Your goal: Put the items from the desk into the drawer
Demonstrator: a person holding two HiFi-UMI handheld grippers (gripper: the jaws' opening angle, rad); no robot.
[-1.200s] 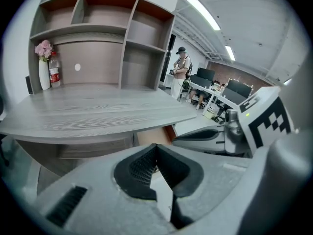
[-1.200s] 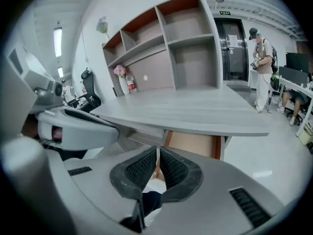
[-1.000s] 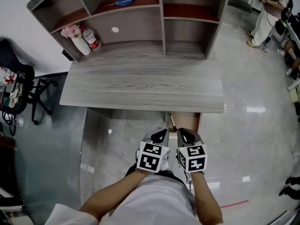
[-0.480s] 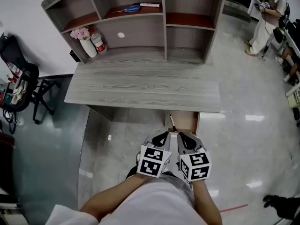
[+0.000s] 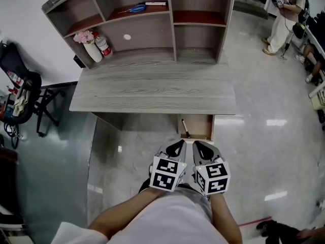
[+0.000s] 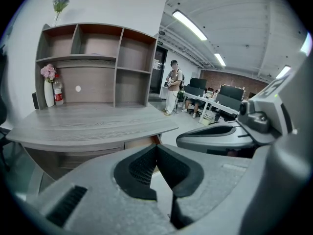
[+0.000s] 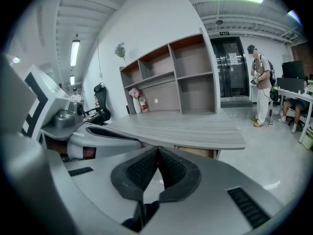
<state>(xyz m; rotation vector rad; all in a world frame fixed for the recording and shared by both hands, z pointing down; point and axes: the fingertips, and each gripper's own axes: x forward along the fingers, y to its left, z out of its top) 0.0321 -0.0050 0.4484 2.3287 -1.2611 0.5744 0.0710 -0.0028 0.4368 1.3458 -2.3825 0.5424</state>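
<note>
Over the last second the person has drawn back from the bench, so more of the open drawer under its right near edge shows, with a dark pen-like item lying at its left side. The left tool and right tool have stayed side by side close to the body, each clenched on nothing. The grey wood-grain top is bare, so the work looks nearly done. What remains sits on the shelf unit at the far side: a vase of pink flowers, a bottle, blue scissors and a marker. Around it are a glossy floor, a black chair to the left and a person at far right.
</note>
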